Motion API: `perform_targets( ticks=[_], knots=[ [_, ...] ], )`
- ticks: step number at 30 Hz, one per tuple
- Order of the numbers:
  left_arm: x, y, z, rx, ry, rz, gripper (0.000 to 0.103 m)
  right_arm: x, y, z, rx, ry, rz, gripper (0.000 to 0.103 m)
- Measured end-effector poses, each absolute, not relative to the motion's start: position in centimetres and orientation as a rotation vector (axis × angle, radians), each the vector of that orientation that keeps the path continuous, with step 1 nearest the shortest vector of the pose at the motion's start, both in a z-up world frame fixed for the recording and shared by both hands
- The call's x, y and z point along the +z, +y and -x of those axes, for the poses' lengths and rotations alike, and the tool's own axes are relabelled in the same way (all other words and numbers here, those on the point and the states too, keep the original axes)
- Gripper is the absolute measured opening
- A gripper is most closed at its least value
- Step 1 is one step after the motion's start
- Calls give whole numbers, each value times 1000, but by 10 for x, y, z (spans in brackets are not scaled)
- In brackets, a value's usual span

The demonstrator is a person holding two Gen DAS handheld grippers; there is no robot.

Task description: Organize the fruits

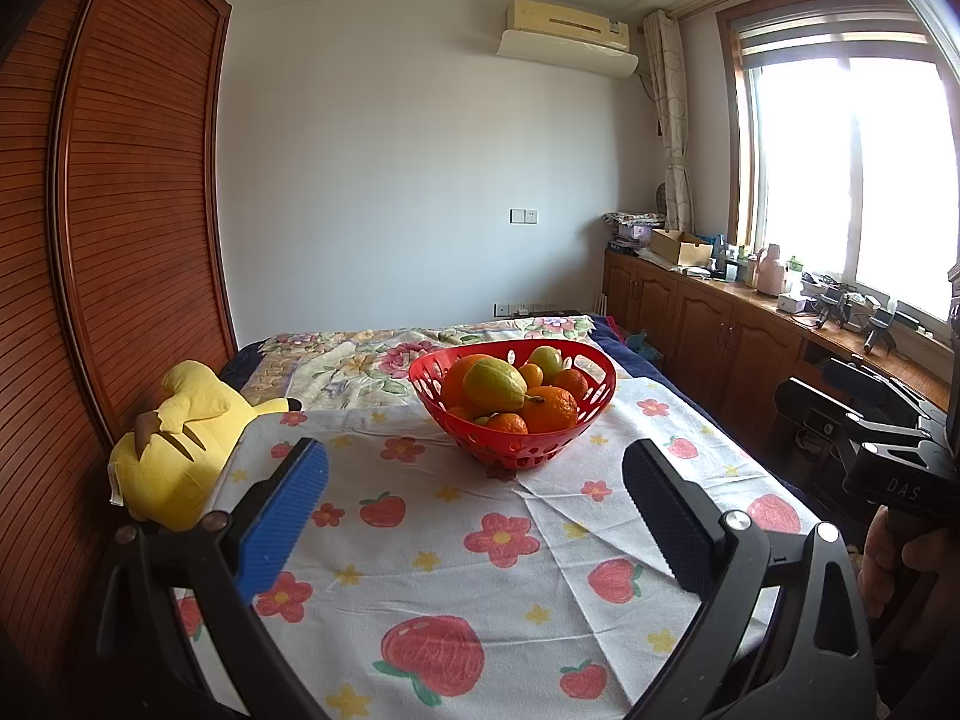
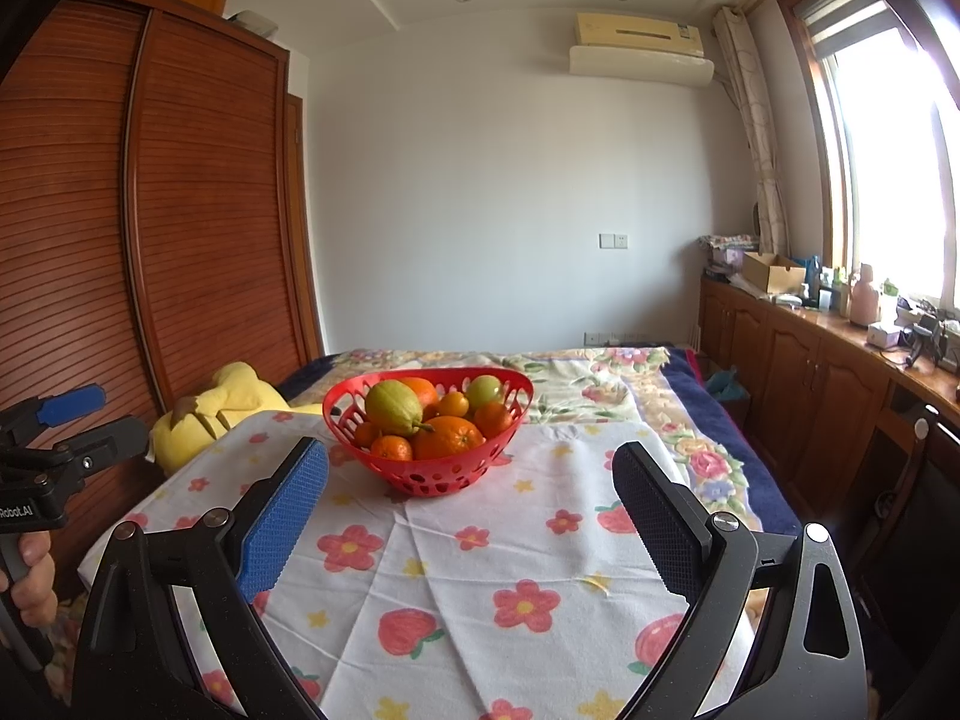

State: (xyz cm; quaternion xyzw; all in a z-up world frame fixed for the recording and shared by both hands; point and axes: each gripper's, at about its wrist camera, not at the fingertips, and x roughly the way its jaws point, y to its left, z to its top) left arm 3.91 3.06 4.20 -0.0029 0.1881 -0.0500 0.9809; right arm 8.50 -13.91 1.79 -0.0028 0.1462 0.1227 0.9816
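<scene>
Left wrist view shows "DAS" on my right gripper (image 1: 864, 414), both my grippers spread wide and empty before the perforated red plastic basket (image 1: 513, 450) of fruits (image 1: 510, 390) on the flower-printed cloth (image 1: 480, 570).

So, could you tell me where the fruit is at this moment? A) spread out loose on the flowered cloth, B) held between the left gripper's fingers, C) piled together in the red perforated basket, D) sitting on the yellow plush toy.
C: the oranges and green-yellow fruits all sit heaped in the red basket, while the left gripper and right gripper are open and hold nothing.
</scene>
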Motion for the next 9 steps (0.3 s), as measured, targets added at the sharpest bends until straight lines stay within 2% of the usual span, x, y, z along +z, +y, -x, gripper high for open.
perform_targets(
  ticks=[9],
  knots=[
    [42,30,-39,-99,377,7,99,18,-139,-85,247,294,6,97]
  ],
)
